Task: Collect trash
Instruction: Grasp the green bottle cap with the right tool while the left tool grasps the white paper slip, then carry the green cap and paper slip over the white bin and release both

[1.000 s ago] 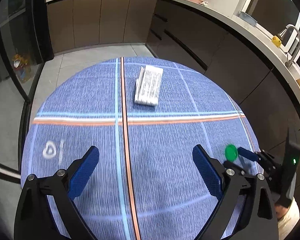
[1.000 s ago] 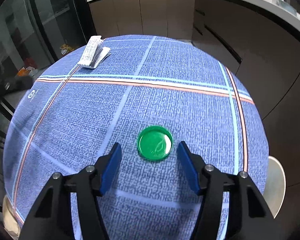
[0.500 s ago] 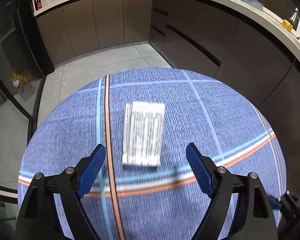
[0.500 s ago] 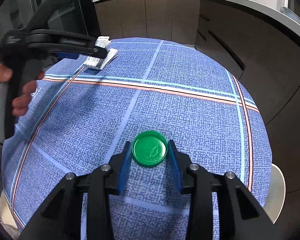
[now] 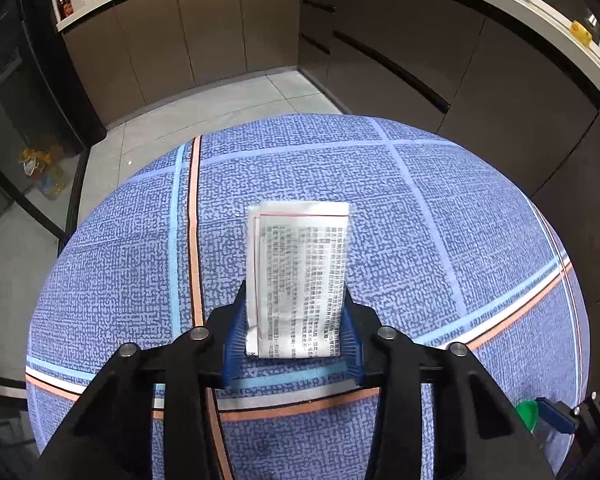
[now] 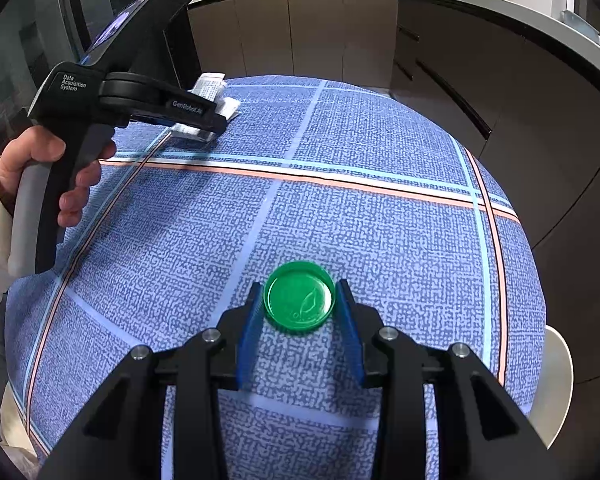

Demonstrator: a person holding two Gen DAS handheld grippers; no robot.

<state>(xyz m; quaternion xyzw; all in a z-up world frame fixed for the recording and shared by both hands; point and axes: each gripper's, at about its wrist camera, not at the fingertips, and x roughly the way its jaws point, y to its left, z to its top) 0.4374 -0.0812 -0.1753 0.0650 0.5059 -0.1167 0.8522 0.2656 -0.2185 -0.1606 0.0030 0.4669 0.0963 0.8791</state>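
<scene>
A folded printed paper leaflet (image 5: 300, 264) lies on the blue checked tablecloth (image 5: 440, 240). My left gripper (image 5: 294, 296) has its jaws closing around the leaflet's near end, and the blue pads touch both long edges. From the right wrist view, the left gripper (image 6: 216, 120) reaches down onto the leaflet (image 6: 210, 84) at the table's far left, held by a hand (image 6: 60, 168). A round green lid (image 6: 299, 302) sits flat on the cloth. My right gripper (image 6: 299, 285) is shut on it, one pad against each side. The lid (image 5: 527, 414) also shows at the lower right of the left wrist view.
Dark kitchen cabinets (image 5: 420, 52) under a pale counter run behind and right of the round table. Bottles (image 5: 40, 172) stand on the tiled floor at the left. A white seat (image 6: 556, 380) shows past the table's right edge.
My left gripper travelled across the table to the leaflet and narrowed its jaws around it. My right gripper closed on the green lid and has stayed still since.
</scene>
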